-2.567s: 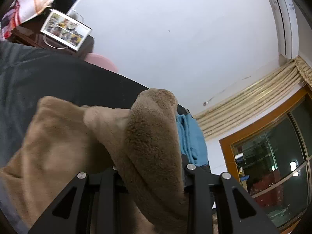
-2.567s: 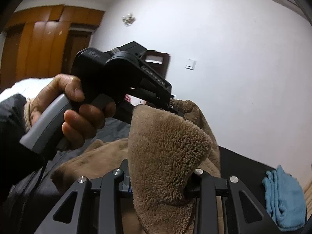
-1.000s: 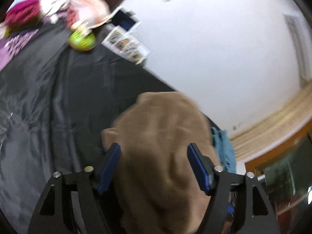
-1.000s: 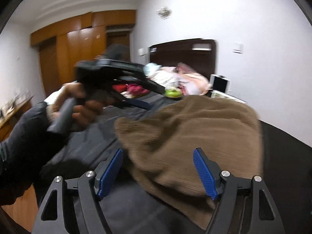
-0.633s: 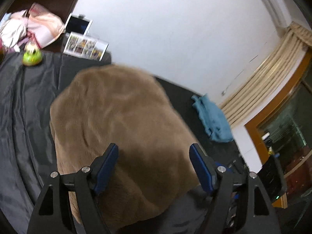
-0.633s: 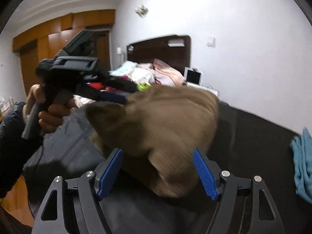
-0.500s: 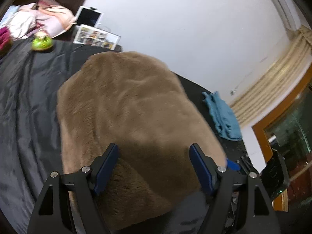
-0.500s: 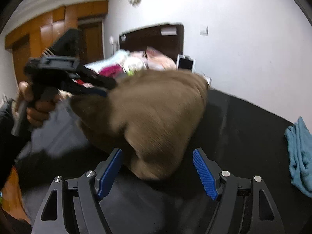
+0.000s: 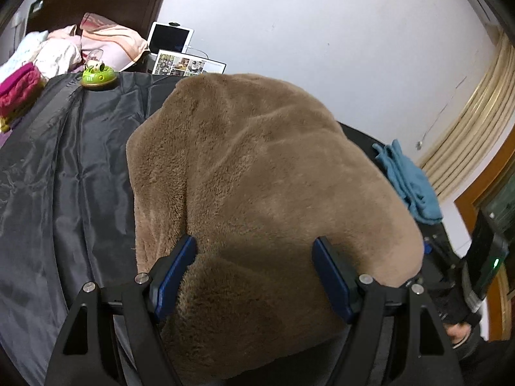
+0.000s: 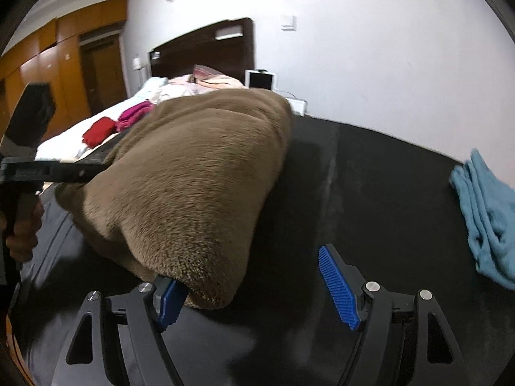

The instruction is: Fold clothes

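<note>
**One brown garment, two wide tools**

One brown fleece garment (image 9: 264,193) lies on the black sheet (image 9: 64,177) of the bed; one blue cloth (image 10: 486,212) lies apart. The left tool (image 9: 254,270) and the right tool (image 10: 254,286) both point downward, jaws wide, gripping nothing. The fleece hides the right tool's left pad partly.

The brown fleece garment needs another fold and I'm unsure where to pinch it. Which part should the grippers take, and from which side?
Probably the near edge of the brown fleece garment, which bulges thick and rounded toward both cameras. Come in low from the near side: the left gripper at the left end and the right gripper at the corner by its pad. Both are open. The thick pile needs a deep bite.
</note>
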A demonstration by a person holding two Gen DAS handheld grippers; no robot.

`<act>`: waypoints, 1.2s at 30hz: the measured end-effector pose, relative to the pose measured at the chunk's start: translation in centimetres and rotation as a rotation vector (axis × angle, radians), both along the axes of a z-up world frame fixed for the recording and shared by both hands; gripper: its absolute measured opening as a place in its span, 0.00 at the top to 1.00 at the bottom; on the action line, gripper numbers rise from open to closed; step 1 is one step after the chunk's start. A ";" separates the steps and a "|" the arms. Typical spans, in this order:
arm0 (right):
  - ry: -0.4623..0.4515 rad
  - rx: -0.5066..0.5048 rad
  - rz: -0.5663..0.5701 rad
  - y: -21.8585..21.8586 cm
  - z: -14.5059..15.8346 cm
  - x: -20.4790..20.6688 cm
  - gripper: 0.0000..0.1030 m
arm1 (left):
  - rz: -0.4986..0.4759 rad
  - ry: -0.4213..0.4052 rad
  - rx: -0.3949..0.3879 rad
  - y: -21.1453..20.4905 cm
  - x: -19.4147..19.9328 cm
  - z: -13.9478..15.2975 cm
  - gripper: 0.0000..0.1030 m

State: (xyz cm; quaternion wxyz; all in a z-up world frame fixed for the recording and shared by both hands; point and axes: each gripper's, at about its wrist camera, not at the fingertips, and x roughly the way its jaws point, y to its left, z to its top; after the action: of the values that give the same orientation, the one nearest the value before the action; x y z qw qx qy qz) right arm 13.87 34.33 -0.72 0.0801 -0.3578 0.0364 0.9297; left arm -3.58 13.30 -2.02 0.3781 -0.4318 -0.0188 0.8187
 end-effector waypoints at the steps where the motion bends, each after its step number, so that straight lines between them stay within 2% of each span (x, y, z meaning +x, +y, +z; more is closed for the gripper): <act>1: -0.014 -0.013 -0.015 0.5 -0.2 0.0 0.25 | 0.002 0.009 -0.004 -0.1 0.1 -0.2 0.24; 9: -0.080 -0.057 -0.069 2.4 -1.5 -0.2 0.19 | 0.016 0.036 0.000 -0.5 0.7 -1.1 0.24; 13: -0.069 -0.044 -0.013 1.8 -1.0 0.1 0.19 | 0.031 0.058 -0.012 -0.4 1.1 -1.2 0.24; 15: -0.065 -0.077 0.034 1.9 -0.4 0.6 0.19 | 0.037 0.059 -0.005 -0.5 1.2 -1.2 0.24; 18: -0.011 -0.096 0.091 1.5 1.4 1.7 0.19 | 0.043 0.074 0.003 -0.7 1.6 -1.2 0.24; 21: 0.098 -0.083 0.139 0.3 4.1 2.2 0.19 | 0.045 0.091 0.017 -1.0 1.9 -1.2 0.24; 23: 0.158 -0.061 0.166 -1.2 5.5 1.4 0.19 | 0.046 0.097 0.026 -1.1 2.0 -1.2 0.24; 25: 0.177 -0.022 0.186 -2.8 6.1 0.2 0.19 | 0.047 0.104 0.034 -1.3 2.1 -1.2 0.24; 29: 0.121 0.039 0.244 -5.7 4.2 -3.2 0.19 | 0.049 0.110 0.041 -1.5 2.2 -1.2 0.24; 36: 0.039 0.109 0.226 -6.5 1.5 -5.0 0.18 | 0.041 0.128 0.036 -1.5 2.5 -1.5 0.24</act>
State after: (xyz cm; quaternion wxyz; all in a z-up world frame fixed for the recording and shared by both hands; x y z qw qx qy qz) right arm 8.88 27.82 0.74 -0.0065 -0.3366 -0.0533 0.9401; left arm -1.06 11.76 -3.48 0.3693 -0.3712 -0.0181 0.8518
